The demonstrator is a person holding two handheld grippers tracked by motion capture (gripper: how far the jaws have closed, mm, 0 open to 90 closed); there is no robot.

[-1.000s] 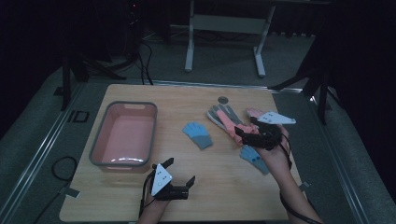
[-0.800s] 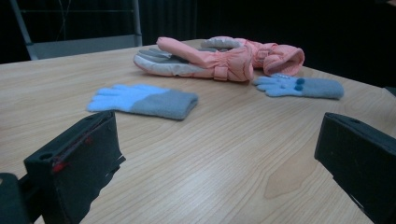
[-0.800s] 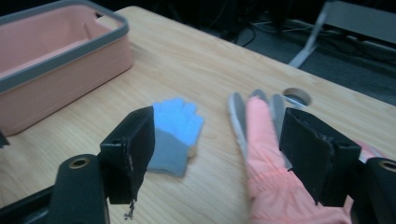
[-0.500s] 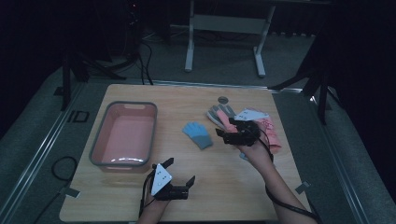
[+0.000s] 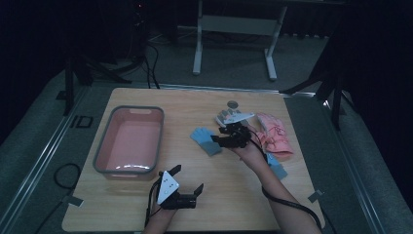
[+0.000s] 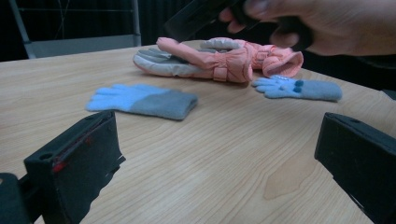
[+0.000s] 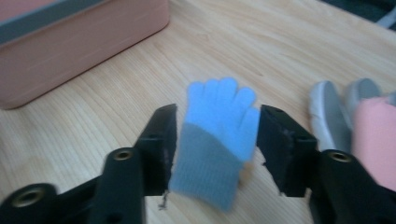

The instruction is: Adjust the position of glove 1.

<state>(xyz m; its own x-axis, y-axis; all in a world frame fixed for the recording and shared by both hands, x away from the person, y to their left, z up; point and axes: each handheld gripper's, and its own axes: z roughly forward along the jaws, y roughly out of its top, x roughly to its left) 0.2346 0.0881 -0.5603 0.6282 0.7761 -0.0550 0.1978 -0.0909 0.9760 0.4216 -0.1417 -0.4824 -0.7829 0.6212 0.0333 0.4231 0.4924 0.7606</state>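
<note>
A blue glove with a grey cuff (image 5: 202, 138) lies flat on the wooden table (image 5: 146, 209), right of the pink bin (image 5: 129, 141). My right gripper (image 5: 216, 139) has come low over it. In the right gripper view the blue glove (image 7: 215, 140) lies between the jaws of that gripper (image 7: 217, 112). The jaws have just been closing and stand at its two edges, while the glove still looks flat and unsqueezed. My left gripper (image 5: 187, 178) rests near the front edge. Its jaws stand wide apart with nothing between them (image 6: 219, 135), pointing at the blue glove (image 6: 144, 100).
A pair of pink and grey padded gloves (image 5: 272, 131) lies just right of the right hand. A second blue glove (image 5: 275, 165) lies nearer the front right. A small round grey mark (image 5: 233, 104) sits at the back of the table.
The right gripper has moved left and down, from above the padded gloves to the blue glove, and its jaws have narrowed around it. The left gripper has stayed put.
</note>
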